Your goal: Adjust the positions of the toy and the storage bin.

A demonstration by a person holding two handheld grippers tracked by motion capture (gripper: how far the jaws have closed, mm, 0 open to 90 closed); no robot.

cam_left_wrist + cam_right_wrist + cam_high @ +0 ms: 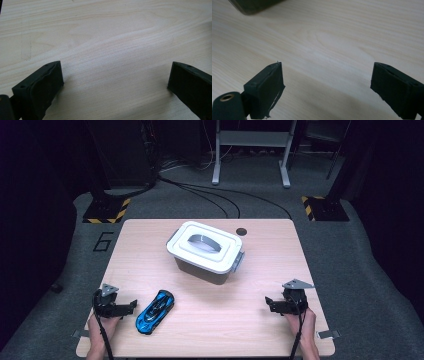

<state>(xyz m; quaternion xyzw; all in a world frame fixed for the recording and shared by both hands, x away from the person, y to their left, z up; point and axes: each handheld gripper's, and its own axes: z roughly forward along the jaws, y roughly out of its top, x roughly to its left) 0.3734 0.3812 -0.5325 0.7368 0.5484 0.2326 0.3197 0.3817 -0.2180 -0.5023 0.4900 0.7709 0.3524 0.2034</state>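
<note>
The glossy blue toy sports car (pixel 155 312) lies on the pale wooden tabletop (pixel 250 330) just beside the wide-open, empty left claw (pixel 131 305), nose angled away toward the lidded box, while the equally open, empty right claw (pixel 270 303) rests well apart.

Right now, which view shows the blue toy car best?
The high view: the whole blue toy car lies on the table beside the left tongs. Both gripper views look at bare wood between open jaws, no car.

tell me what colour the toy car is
Blue with black, seen best in the high view: toy car.
</note>
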